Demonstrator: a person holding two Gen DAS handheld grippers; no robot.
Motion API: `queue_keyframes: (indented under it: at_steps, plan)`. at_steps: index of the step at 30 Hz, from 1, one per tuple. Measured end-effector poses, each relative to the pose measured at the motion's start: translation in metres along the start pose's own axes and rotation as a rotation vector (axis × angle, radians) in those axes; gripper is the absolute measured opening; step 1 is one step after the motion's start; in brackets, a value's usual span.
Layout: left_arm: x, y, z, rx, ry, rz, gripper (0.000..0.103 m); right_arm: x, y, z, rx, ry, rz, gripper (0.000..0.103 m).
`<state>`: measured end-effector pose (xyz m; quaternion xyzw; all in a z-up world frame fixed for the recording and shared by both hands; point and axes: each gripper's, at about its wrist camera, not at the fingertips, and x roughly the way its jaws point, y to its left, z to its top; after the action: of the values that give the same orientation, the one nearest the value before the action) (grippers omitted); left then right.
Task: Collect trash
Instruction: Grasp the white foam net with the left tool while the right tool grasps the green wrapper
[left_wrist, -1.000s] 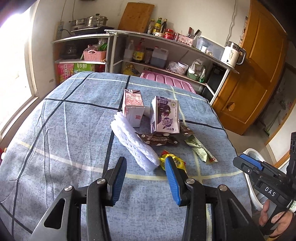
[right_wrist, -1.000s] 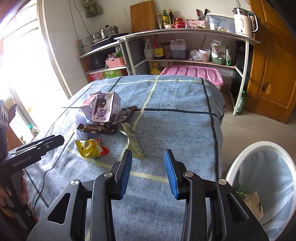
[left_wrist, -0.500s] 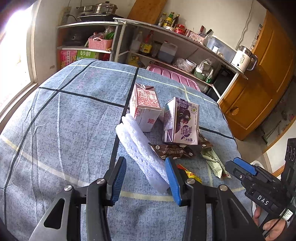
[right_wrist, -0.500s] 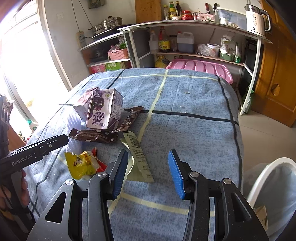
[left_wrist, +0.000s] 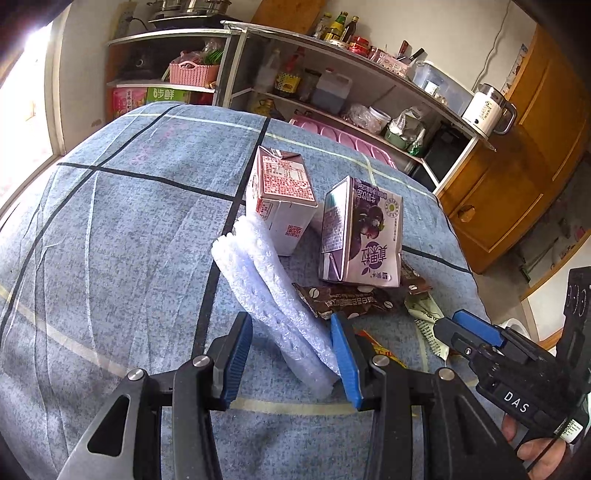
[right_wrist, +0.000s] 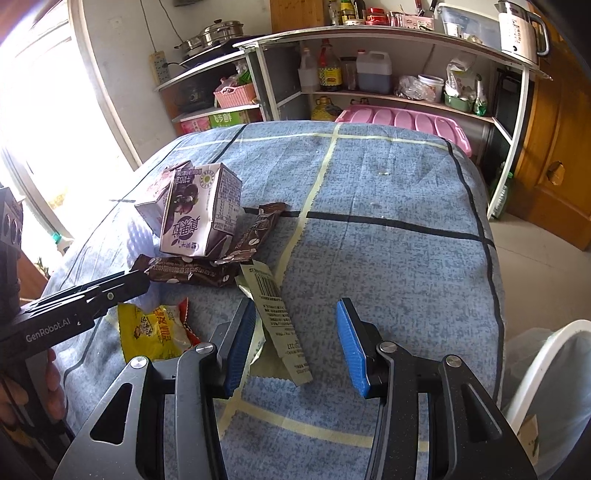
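Trash lies on a blue checked tablecloth (left_wrist: 110, 240). My left gripper (left_wrist: 291, 354) is open, its jaws on either side of the near end of a white foam sleeve (left_wrist: 269, 295). Behind it stand a pink-white carton (left_wrist: 280, 199) and a purple carton (left_wrist: 362, 232), with a brown wrapper (left_wrist: 347, 301) in front. My right gripper (right_wrist: 295, 343) is open around a pale green wrapper (right_wrist: 277, 310). A yellow snack bag (right_wrist: 155, 332), the brown wrapper (right_wrist: 188, 273) and the purple carton (right_wrist: 199, 214) lie to its left.
A white bin with a liner (right_wrist: 546, 376) stands on the floor right of the table. Shelves with bottles, a pink basket (left_wrist: 192, 74) and a kettle (left_wrist: 487, 110) line the far wall. A wooden cabinet (left_wrist: 524, 158) is at the right.
Both grippers moved forward and down toward the table. The left now straddles the foam sleeve; the right now straddles the green wrapper. Both stay open.
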<state>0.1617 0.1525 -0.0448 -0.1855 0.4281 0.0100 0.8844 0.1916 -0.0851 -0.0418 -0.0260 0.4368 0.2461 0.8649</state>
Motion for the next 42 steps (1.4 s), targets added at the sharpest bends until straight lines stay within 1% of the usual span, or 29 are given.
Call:
queue_keyframes:
  at_steps: [2,3,4,6,8,10,11,15,21,27,29,31,35,38,41,42]
  plan:
    - [0.001,0.000,0.001,0.000,0.002,-0.001,0.043,0.001,0.000,0.000,0.003,0.003,0.010,0.045]
    - [0.001,0.001,0.001,0.000,0.001,-0.004,0.041,0.001,0.000,-0.001,0.005,0.002,0.011,0.043]
    - [0.001,0.000,0.001,0.000,0.002,-0.008,0.040,0.002,0.000,-0.001,0.006,0.001,0.012,0.038]
    - [0.002,0.000,0.000,-0.004,0.006,-0.017,0.035,0.002,0.001,-0.001,0.005,0.001,0.013,0.034]
    - [0.002,-0.002,-0.001,0.001,0.003,-0.014,0.033,0.002,0.002,-0.002,0.004,0.002,0.023,0.028]
    - [0.000,-0.003,-0.001,0.008,0.002,-0.017,0.030,0.002,0.004,-0.003,0.000,0.004,0.034,0.017]
    - [-0.001,-0.004,-0.002,0.013,0.001,-0.013,0.029,0.002,0.005,-0.003,-0.004,0.004,0.039,0.015]
    - [-0.004,-0.004,-0.004,0.018,-0.001,-0.015,0.026,0.001,0.009,-0.006,-0.019,0.000,0.035,0.014]
    - [-0.011,-0.004,-0.009,0.037,0.002,-0.005,0.024,-0.002,0.011,-0.010,-0.012,0.026,0.103,0.013]
    - [-0.021,0.005,-0.017,0.037,0.010,0.001,0.024,-0.003,0.017,-0.015,-0.005,0.046,0.157,0.012]
    - [-0.027,0.007,-0.019,0.039,0.015,-0.008,0.024,-0.005,0.020,-0.017,-0.009,0.046,0.158,0.012]
    - [-0.029,0.008,-0.022,0.051,0.017,0.006,0.024,-0.008,0.021,-0.018,-0.014,0.040,0.150,0.012]
    - [-0.025,0.014,-0.021,0.013,0.026,-0.011,0.025,-0.010,0.020,-0.019,-0.010,0.034,0.133,0.012]
    - [-0.019,0.013,-0.019,0.000,0.024,0.001,0.027,-0.009,0.018,-0.020,0.000,0.040,0.137,0.012]
    - [-0.016,0.011,-0.014,-0.011,0.018,0.011,0.032,-0.008,0.016,-0.021,0.012,0.039,0.132,0.012]
    - [-0.013,0.010,-0.012,-0.010,0.015,0.019,0.036,-0.007,0.015,-0.020,0.016,0.039,0.131,0.012]
